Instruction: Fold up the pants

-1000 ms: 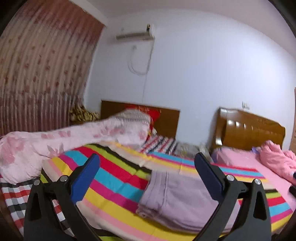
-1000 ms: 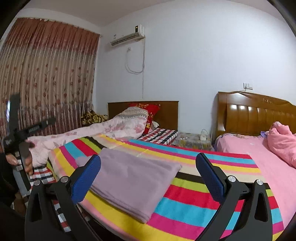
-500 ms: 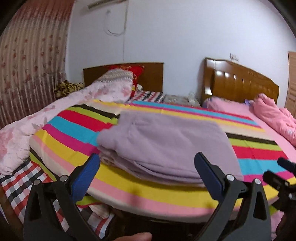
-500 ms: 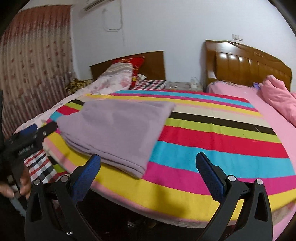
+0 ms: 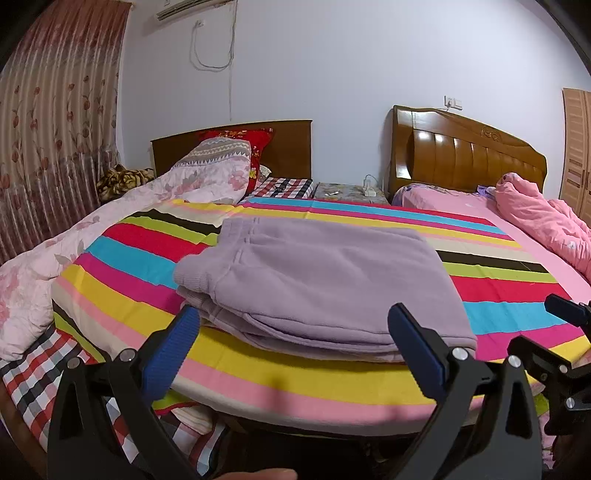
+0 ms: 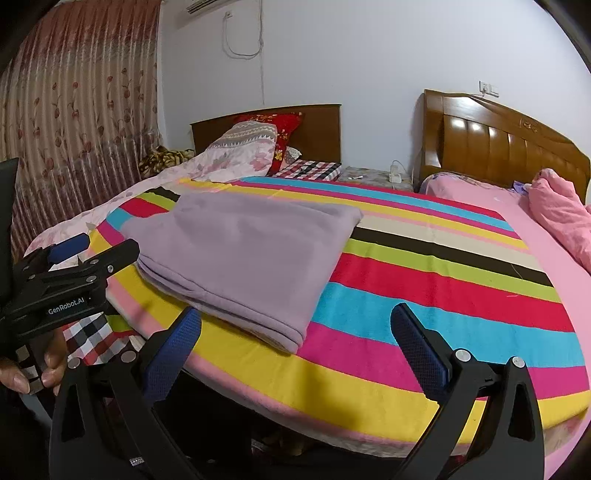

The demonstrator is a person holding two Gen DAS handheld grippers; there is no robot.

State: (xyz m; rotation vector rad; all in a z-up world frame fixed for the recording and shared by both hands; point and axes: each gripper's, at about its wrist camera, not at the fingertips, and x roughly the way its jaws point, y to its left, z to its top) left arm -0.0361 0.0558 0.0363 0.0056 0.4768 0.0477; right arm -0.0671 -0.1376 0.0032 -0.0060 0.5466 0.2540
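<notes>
Both claws lowered, folded pants (image 5: pixel 317 280) on bedspread (image 5: pixel 498 295)

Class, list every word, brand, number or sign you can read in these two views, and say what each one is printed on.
"GenRobot.AI": white lettering on the black body of the left gripper, seen in the right wrist view.
Air conditioner on the wall: any marking is too small to read.
Nothing else carries readable text; the purple pants and striped blanket show none.
</notes>
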